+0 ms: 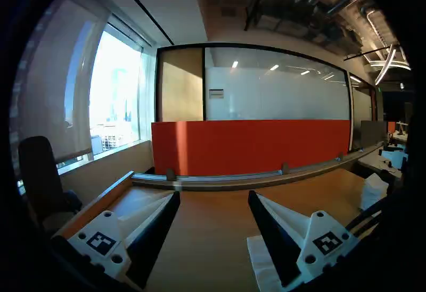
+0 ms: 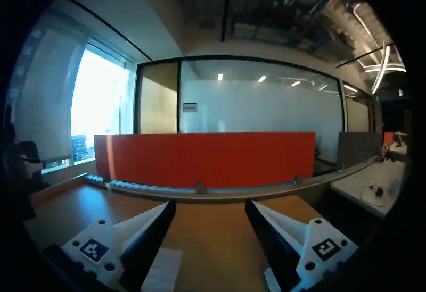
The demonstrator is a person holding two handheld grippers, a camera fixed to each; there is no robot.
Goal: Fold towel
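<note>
My left gripper (image 1: 213, 207) hovers open over a wooden desk (image 1: 213, 239), nothing between its fingers. A white towel (image 1: 261, 263) lies flat on the desk under its right finger, at the bottom of the left gripper view. My right gripper (image 2: 210, 215) is also open and empty above the same desk (image 2: 213, 239). A strip of the white towel (image 2: 162, 270) lies beneath its left finger, and another white corner (image 2: 270, 280) peeks out at the base of its right finger.
An orange divider panel (image 1: 250, 146) with a metal rail stands along the desk's far edge. A black office chair (image 1: 40, 180) sits at the left by the window. A white folded item (image 1: 373, 190) rests at the desk's right. A neighbouring white desk (image 2: 373, 183) lies to the right.
</note>
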